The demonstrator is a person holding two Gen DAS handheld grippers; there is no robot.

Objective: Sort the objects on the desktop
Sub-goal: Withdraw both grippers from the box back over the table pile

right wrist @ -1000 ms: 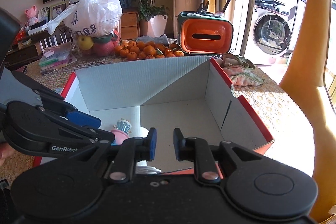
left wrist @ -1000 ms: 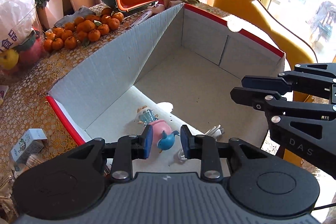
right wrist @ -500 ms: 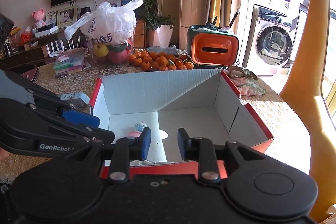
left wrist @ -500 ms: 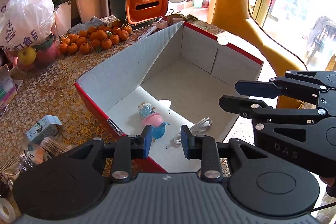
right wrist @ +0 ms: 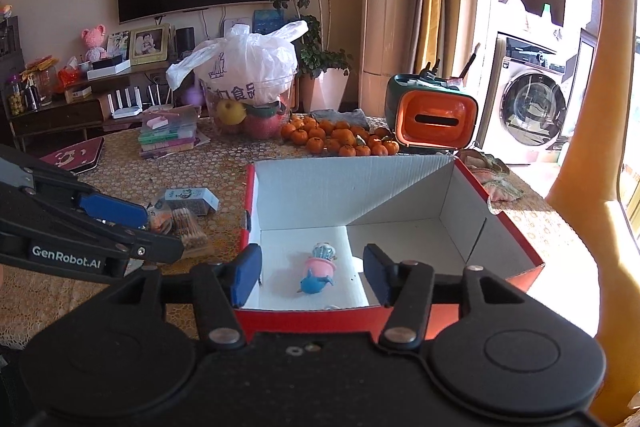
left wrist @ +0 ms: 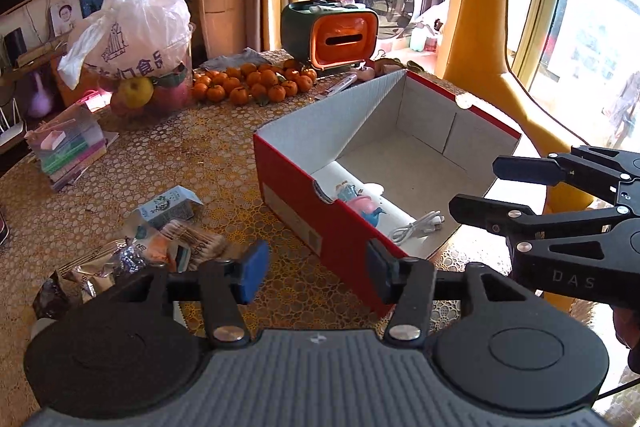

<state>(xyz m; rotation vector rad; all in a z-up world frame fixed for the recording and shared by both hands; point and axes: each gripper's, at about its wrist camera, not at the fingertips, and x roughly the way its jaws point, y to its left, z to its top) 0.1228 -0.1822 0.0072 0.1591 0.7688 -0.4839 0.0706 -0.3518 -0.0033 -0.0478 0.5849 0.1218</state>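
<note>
On the patterned tablecloth [left wrist: 168,163] stands a red cardboard box [left wrist: 296,203], open at the top, already holding a small pink-and-blue toy [right wrist: 318,271] and a white cable [left wrist: 416,229] at its near end. Left gripper [left wrist: 314,273] is spread wide and empty, held above the table at the near left corner of the box; right gripper [right wrist: 312,273] is likewise spread and empty, poised over the near wall of the box. Items judged still to be sorted lie left of the box: a small green-and-white carton [left wrist: 168,207], a clear packet of cotton swabs [left wrist: 196,239] and crinkled foil wrappers [left wrist: 96,269], all touching or overlapping in a loose heap. These appear light. The carton is stiff enough to take across its narrow sides; the swab packet is soft and slick film, best pinched at the middle of the bundle; the foil would likely crumple and slip. Because the heap overlaps, lifting one piece may drag another. The near left wall of the box stands between the heap and its interior and must be cleared on transfer. Farther off, and clear of the work, are a pile of oranges [left wrist: 256,83], a fruit bowl under a white plastic bag [left wrist: 132,35], an orange-fronted tissue holder [left wrist: 340,35] and stacked coloured cases [left wrist: 70,147].
</note>
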